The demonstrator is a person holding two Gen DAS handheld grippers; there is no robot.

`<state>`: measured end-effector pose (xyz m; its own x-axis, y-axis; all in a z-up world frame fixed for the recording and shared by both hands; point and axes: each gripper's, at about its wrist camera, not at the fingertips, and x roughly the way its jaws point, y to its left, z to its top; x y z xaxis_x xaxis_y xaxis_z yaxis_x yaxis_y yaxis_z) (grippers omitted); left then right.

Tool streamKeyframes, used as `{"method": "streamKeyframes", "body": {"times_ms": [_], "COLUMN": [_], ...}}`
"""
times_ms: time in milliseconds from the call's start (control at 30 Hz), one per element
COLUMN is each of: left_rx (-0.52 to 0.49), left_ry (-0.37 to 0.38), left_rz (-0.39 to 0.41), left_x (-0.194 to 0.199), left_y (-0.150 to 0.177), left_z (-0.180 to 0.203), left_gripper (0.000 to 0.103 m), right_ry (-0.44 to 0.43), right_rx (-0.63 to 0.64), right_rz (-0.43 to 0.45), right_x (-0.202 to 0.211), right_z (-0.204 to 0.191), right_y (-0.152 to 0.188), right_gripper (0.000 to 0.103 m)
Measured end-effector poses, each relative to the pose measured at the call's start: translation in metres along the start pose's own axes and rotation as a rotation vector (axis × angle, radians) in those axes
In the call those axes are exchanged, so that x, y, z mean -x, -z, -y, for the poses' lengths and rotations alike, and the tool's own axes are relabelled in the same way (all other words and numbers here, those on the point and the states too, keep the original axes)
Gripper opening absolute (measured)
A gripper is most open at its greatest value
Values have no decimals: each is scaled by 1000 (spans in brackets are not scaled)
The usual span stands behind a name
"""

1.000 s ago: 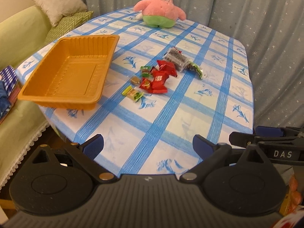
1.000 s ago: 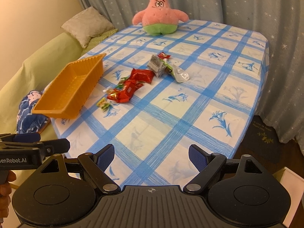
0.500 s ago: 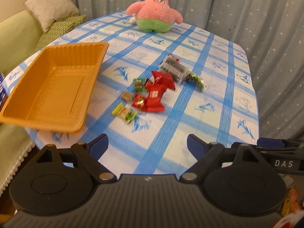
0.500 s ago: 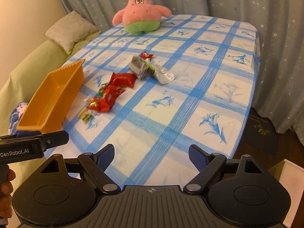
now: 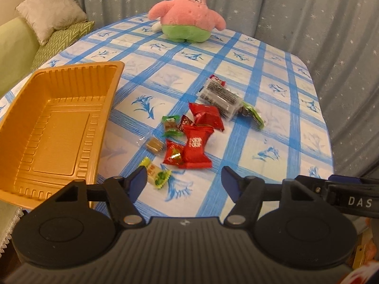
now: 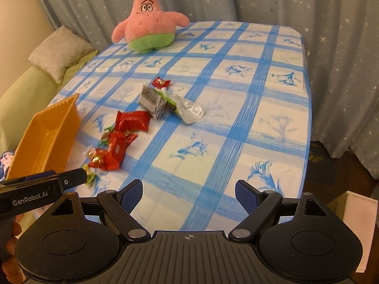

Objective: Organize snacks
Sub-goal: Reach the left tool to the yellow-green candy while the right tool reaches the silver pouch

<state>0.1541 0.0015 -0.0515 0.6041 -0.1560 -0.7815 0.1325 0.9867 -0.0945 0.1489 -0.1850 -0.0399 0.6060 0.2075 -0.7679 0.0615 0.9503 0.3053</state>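
Observation:
Several wrapped snacks lie mid-table: red packets (image 5: pixel 195 148) (image 6: pixel 132 120), a yellow-green candy (image 5: pixel 156 174), a small brown one (image 5: pixel 154 144), a clear grey-printed pack (image 5: pixel 219 95) (image 6: pixel 150 99). An empty orange tray (image 5: pixel 47 130) (image 6: pixel 45 137) sits left of them at the table's edge. My left gripper (image 5: pixel 182 181) is open and empty, just short of the yellow-green candy. My right gripper (image 6: pixel 189 195) is open and empty over the near edge, right of the snacks.
A pink star plush (image 5: pixel 187 19) (image 6: pixel 149 26) sits at the far end of the blue-checked tablecloth (image 6: pixel 248 118). A green sofa with cushions (image 5: pixel 49 16) stands to the left. Grey curtains hang behind. A white box (image 6: pixel 355 224) stands on the floor at right.
Both grippers have moved forward toward the table. The snacks and tray now look closer and larger. Both stay open and empty.

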Motion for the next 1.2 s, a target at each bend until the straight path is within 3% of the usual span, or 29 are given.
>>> {"method": "streamKeyframes", "body": {"times_ms": [67, 233, 333, 567, 800, 1200], "left_rx": [14, 74, 133, 305, 404, 439], "left_ry": [-20, -82, -148, -314, -379, -437], "left_rz": [-16, -23, -16, 1, 44, 47], "left_x": [-5, -13, -19, -31, -37, -62], "left_y": [-1, 4, 8, 18, 19, 11], "left_z": [-1, 0, 4, 10, 13, 5], "left_gripper": [55, 53, 52, 39, 36, 32], "right_ry": [2, -23, -60, -158, -204, -225], "right_rx": [-6, 26, 55, 176, 222, 265], "right_rz": [0, -10, -31, -61, -72, -78], "right_x": [-3, -17, -30, -56, -76, -98], "right_z": [1, 8, 18, 41, 58, 54], "right_y": [-3, -14, -22, -45, -63, -86], "right_gripper": [85, 85, 85, 85, 85, 85]}}
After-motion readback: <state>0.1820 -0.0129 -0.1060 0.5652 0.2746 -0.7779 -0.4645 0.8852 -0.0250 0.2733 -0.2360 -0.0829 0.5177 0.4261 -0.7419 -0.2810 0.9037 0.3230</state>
